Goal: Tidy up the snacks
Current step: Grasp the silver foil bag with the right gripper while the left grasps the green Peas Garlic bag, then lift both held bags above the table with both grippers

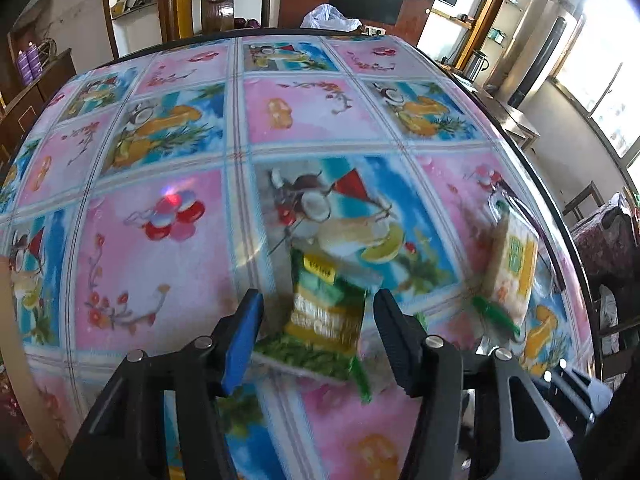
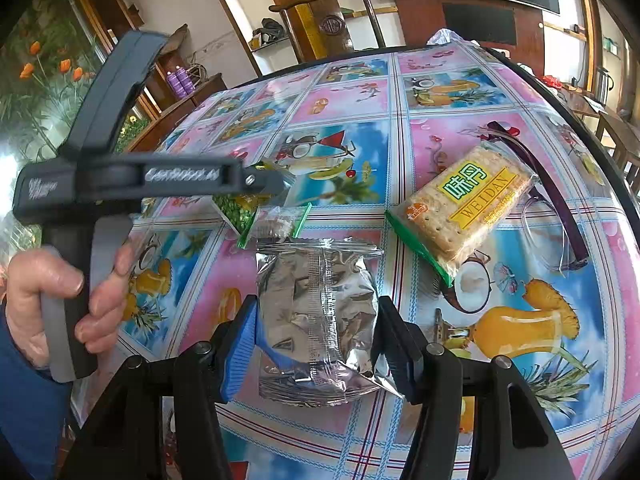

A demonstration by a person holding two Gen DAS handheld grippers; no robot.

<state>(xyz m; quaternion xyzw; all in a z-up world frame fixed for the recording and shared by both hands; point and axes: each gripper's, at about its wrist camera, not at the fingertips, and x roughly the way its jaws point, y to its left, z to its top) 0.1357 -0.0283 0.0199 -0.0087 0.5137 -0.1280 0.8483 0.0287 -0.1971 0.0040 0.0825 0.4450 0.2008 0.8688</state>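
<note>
Snacks are seen on the patterned worktop (image 2: 344, 92): a silver foil packet (image 2: 316, 320) is clamped in the right claw (image 2: 316, 344), while a green-and-yellow packet (image 1: 324, 320) lies between the parted pads of the left claw (image 1: 316, 336). A Weidan cracker pack (image 2: 464, 200) rests at two o'clock, touching a pair of glasses (image 2: 556, 216).

Round table (image 2: 352, 100) with dark rim, covered by glossy plastic cloth printed in pink and blue fruit-and-drink squares. Lying on it: 1 crinkled silver foil snack packet (image 2: 316, 316); 1 clear-wrapped cracker pack with yellow-green label (image 2: 464, 204); 1 green-yellow snack bag (image 1: 324, 320); 1 small clear green-edged packet (image 2: 274, 222); purple-armed clear-lens glasses (image 2: 552, 208), partly under the crackers.
</note>
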